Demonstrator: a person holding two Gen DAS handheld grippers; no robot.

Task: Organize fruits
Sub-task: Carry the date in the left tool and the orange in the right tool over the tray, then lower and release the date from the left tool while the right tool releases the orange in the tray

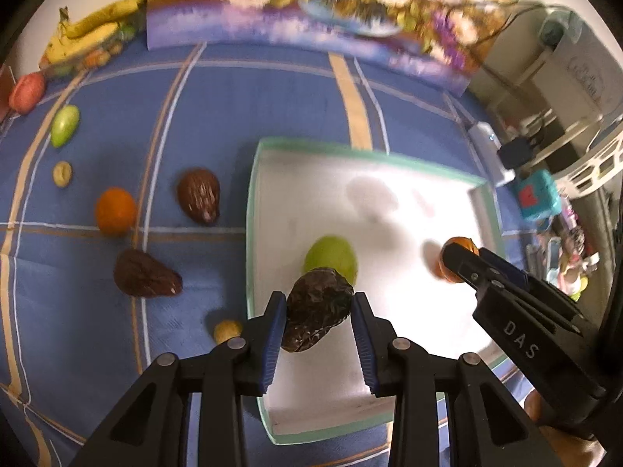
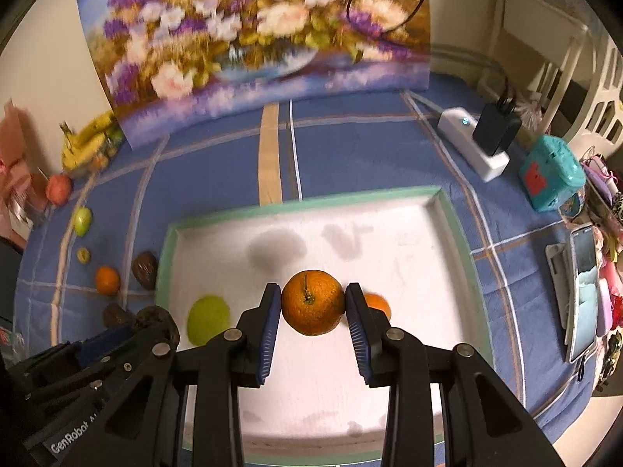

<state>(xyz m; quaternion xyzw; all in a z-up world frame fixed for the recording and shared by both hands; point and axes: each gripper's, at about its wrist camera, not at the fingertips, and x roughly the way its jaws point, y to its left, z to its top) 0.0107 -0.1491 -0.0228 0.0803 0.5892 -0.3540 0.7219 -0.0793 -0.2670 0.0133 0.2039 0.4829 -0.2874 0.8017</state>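
Observation:
My left gripper is shut on a dark brown wrinkled fruit and holds it above the near left part of the white tray. A green fruit lies in the tray just beyond it. My right gripper is shut on an orange above the middle of the tray. A second orange lies in the tray behind its right finger. The green fruit sits to the left. The left gripper shows at the lower left.
On the blue cloth left of the tray lie two brown fruits, an orange, a green fruit, small yellowish fruits and a red fruit. Bananas and a flower painting stand behind. A power strip lies right.

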